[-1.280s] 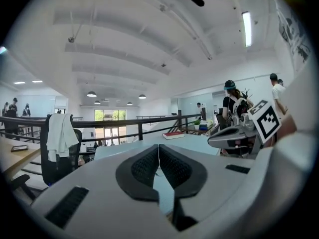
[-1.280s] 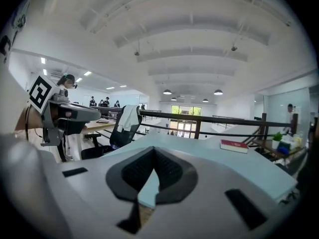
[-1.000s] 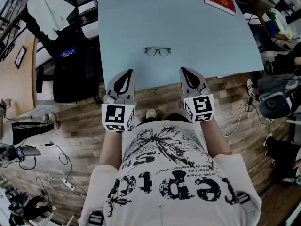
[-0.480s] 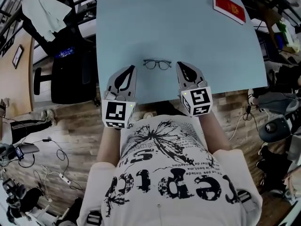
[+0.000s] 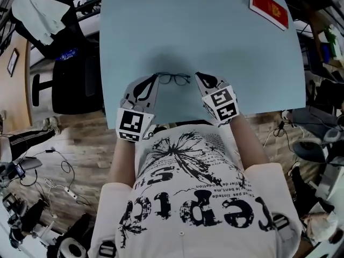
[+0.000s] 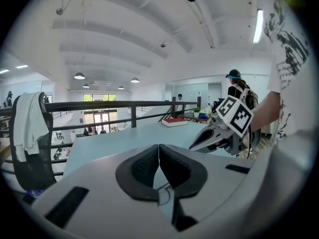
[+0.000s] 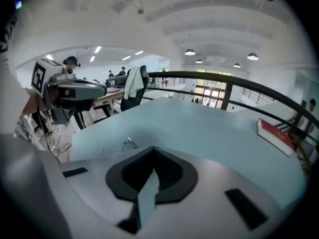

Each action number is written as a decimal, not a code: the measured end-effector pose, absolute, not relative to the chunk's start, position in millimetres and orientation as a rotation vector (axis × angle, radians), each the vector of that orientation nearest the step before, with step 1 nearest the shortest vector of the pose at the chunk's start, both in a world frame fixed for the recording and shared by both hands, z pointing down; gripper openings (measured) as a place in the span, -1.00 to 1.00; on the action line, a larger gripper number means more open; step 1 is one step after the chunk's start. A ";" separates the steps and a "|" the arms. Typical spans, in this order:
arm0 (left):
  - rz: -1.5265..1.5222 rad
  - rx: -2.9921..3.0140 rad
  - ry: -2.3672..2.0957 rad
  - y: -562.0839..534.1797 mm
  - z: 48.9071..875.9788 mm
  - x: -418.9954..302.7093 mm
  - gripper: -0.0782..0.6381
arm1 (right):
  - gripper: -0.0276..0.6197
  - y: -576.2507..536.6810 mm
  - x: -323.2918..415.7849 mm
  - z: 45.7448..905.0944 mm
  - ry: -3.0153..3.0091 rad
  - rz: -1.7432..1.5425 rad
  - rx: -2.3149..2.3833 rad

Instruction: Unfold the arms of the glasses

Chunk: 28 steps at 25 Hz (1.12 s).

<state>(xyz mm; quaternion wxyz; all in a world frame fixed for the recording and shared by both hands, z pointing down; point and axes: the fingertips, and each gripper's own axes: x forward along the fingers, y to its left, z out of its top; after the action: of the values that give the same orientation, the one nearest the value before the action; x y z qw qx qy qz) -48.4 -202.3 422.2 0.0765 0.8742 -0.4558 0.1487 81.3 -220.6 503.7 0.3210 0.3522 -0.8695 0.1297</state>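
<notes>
glasses (image 5: 173,79) on blue table (image 5: 204,36), red book (image 5: 269,8) at far corner

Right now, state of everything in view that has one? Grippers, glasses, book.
glasses: arms look folded, lying on the table
left gripper: shut, empty, beside the glasses' left end
right gripper: shut, empty, beside their right end
red book: closed, flat at the table's far right corner

A red book (image 5: 269,8) lies on the blue table's (image 5: 215,42) far right corner, and a cloth-draped black chair (image 5: 70,87) stands beside its left edge.
</notes>
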 end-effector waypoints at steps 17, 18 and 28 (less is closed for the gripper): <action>0.596 2.499 -1.326 -215.1 479.0 -49.6 -0.73 | -0.63 -216.0 71.8 602.1 -1.962 0.091 0.212; 0.604 2.494 -1.328 -214.5 480.4 -50.6 -0.73 | -0.63 -215.6 70.2 603.8 -1.957 0.076 0.184; 0.749 2.439 -1.240 -206.5 504.7 -55.4 -0.73 | -0.79 -212.6 58.1 617.3 -1.903 0.006 0.037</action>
<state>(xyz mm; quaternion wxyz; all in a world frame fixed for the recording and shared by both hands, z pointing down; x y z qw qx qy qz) -55.4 -206.5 504.7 0.1516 0.8498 -0.4321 0.2609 58.1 -212.6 617.3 0.5805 0.0160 -0.8141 0.0025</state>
